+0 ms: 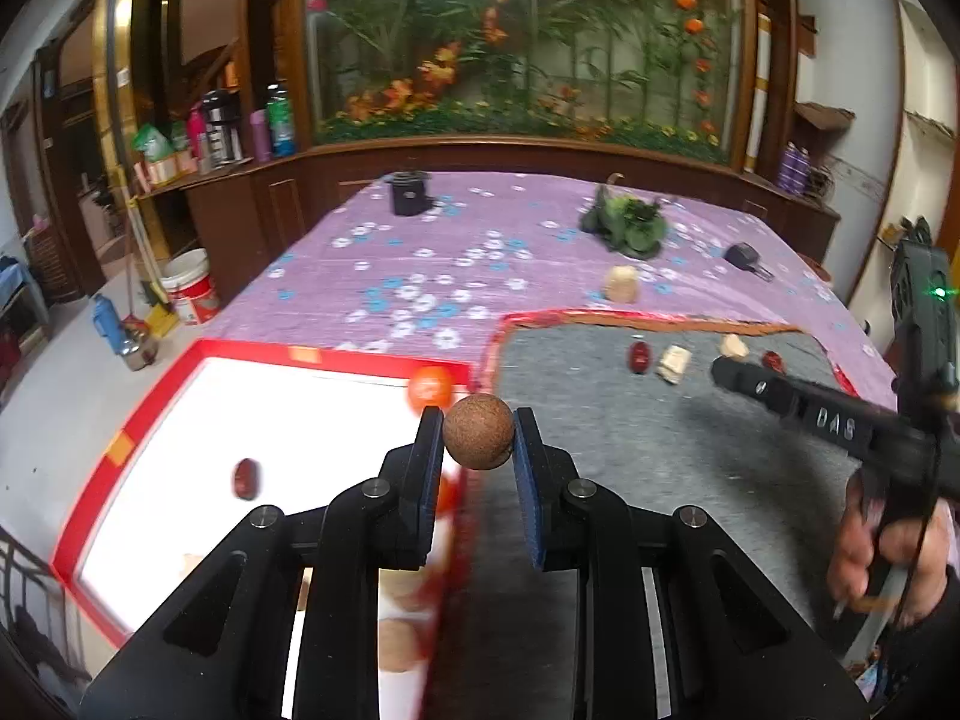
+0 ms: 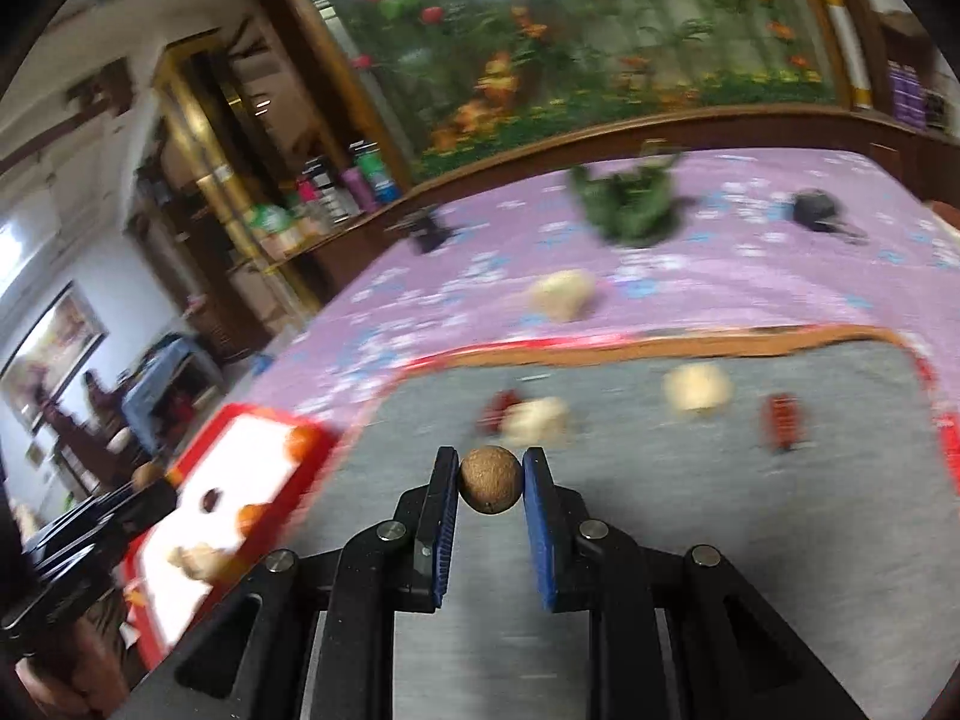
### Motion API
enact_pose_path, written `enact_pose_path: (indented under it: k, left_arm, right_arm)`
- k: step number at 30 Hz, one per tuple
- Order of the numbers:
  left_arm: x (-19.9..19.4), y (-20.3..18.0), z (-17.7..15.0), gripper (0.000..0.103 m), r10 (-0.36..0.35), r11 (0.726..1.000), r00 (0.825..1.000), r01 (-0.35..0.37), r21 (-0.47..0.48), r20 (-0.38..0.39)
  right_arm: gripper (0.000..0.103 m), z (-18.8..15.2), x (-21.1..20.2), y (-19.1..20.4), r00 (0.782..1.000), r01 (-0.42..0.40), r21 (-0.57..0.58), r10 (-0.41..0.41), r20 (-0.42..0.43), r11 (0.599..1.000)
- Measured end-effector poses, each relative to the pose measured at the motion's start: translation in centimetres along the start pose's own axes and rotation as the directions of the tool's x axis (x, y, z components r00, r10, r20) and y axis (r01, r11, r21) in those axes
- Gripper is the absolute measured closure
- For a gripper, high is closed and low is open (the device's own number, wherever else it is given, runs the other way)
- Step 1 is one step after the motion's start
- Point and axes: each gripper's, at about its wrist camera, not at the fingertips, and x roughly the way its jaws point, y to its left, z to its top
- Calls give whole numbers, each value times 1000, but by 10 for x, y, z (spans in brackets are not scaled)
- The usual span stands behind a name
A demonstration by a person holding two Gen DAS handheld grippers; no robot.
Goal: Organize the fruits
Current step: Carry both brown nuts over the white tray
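Note:
My left gripper (image 1: 478, 439) is shut on a round brown fruit (image 1: 478, 439) and holds it above the edge between the white red-rimmed tray (image 1: 150, 420) and the grey mat (image 1: 660, 450). The tray holds an orange fruit (image 1: 429, 389), a dark red fruit (image 1: 246, 478) and pale pieces. My right gripper (image 2: 490, 480) is shut on a second round brown fruit (image 2: 490, 480) above the grey mat (image 2: 660, 510); it also shows in the left wrist view (image 1: 729, 369). Red fruits (image 2: 780, 423) and pale pieces (image 2: 699, 387) lie on the mat.
A purple flowered cloth (image 1: 420, 264) covers the table. On it are a green leafy bunch (image 1: 627, 222), a pale piece (image 1: 621, 283), a black cup-like object (image 1: 410, 193) and a small black item (image 1: 744, 258). A white bucket (image 1: 189, 285) stands on the floor at left.

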Motion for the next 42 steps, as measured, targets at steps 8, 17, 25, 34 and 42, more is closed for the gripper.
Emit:
enact_pose_path:
  k: [8,17,25,34,42]
  left_arm:
    - [-10,50,-11,81,118,991,993,-116,-63,30]
    - [-7,88,-27,81,195,976,981,-193,-103,9]
    - [8,103,-33,81,229,966,973,-231,-116,-24]
    - [21,104,-39,81,245,962,968,-251,-110,-60]
    - [30,105,-44,81,259,956,960,-270,-113,-102]
  right_arm:
    - [82,-13,33,92,974,-220,-53,217,-58,974]
    - [82,-29,66,146,948,-312,-78,305,-92,947]
    - [82,-31,94,151,936,-335,-46,326,-134,941]
    - [82,-31,99,143,928,-343,-24,334,-167,939]
    - [82,-34,100,145,921,-349,-26,338,-196,937]
